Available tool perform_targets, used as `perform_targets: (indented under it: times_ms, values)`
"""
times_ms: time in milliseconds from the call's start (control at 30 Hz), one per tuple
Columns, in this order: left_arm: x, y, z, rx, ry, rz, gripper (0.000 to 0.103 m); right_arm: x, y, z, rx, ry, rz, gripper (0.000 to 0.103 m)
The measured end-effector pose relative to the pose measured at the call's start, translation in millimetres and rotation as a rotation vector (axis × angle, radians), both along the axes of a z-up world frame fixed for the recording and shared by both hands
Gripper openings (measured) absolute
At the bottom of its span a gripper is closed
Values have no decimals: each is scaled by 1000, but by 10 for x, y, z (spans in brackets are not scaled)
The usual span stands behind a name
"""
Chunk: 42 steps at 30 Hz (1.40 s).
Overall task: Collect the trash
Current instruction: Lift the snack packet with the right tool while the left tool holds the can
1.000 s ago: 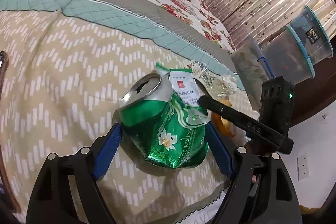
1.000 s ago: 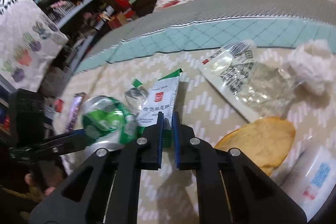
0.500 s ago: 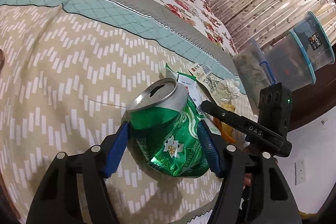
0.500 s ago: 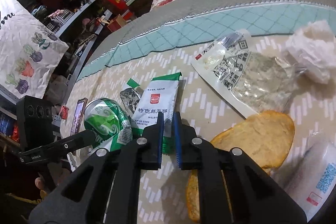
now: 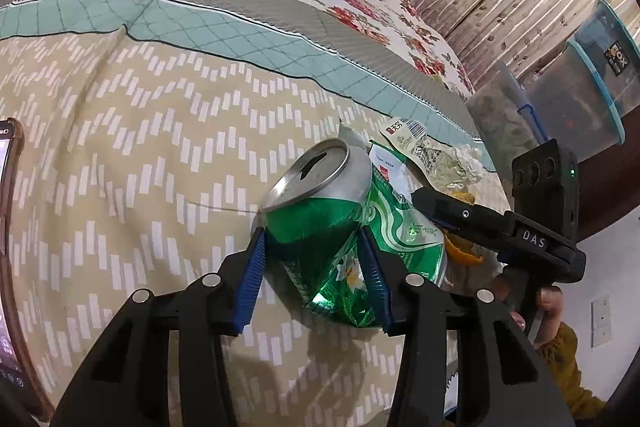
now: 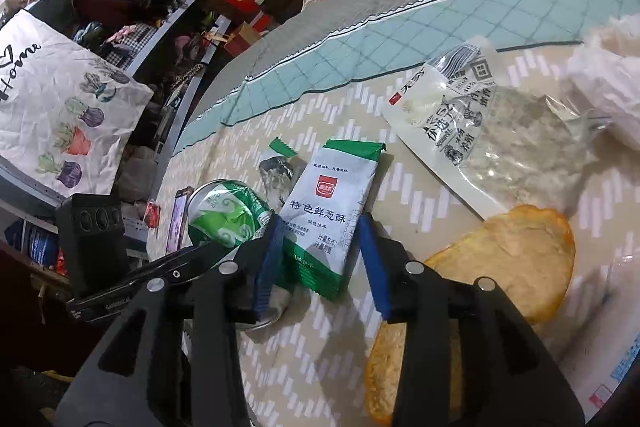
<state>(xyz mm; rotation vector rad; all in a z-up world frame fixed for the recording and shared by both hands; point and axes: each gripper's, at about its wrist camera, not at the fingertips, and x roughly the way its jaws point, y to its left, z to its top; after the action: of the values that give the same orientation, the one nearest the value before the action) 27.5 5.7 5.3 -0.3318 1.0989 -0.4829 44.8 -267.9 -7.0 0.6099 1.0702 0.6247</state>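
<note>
On a zigzag-patterned bedspread [image 5: 140, 155], the left gripper [image 5: 316, 267] closes its blue ribbed pads onto a crumpled green drinks can [image 5: 340, 227], while the right gripper [image 6: 320, 259], at the can's three o'clock, opens its jaws around a glossy white-and-green snack wrapper [image 6: 332, 211] without visibly pinching it. The dented, thin-walled can may buckle or skid out sideways as the squeeze tightens, and the slick flat wrapper could slide away; a clear crinkled bag [image 6: 492, 143] and a curved orange peel [image 6: 508, 255] wait at the wrapper's two and four o'clock.
</note>
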Motion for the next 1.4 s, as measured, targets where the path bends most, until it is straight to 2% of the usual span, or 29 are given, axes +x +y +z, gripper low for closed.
perform_targets:
  times_ms: [300,367,400,433,533,600,767,933,1133,1400]
  values:
    - [-26,11,-16,-2,-6,4,43,159,158,-8,28,2,12,38]
    - [-37,12,-20,-1,-9,5,43,167,169,-21,41,13,14,31]
    - [-39,16,-21,-3,-9,6,43,176,183,-47,36,28,17,19]
    - [-38,15,-21,-5,-8,7,43,166,201,-56,22,27,14,15]
    - [-41,12,-17,-7,-8,6,43,107,212,-16,24,5,8,7]
    - [-43,20,-13,-16,-5,11,43,55,207,66,13,-29,-4,5]
    - [-85,67,-8,-34,-4,15,42,-92,102,222,-39,-89,-52,5]
    - [-106,113,-18,-47,2,20,40,-271,-86,297,-42,-120,-116,5]
    - [-138,116,-19,-53,-1,21,40,-477,-223,472,-74,-198,-182,5]
    - [-228,138,28,-59,-25,-1,39,-529,-262,479,-63,-200,-184,5]
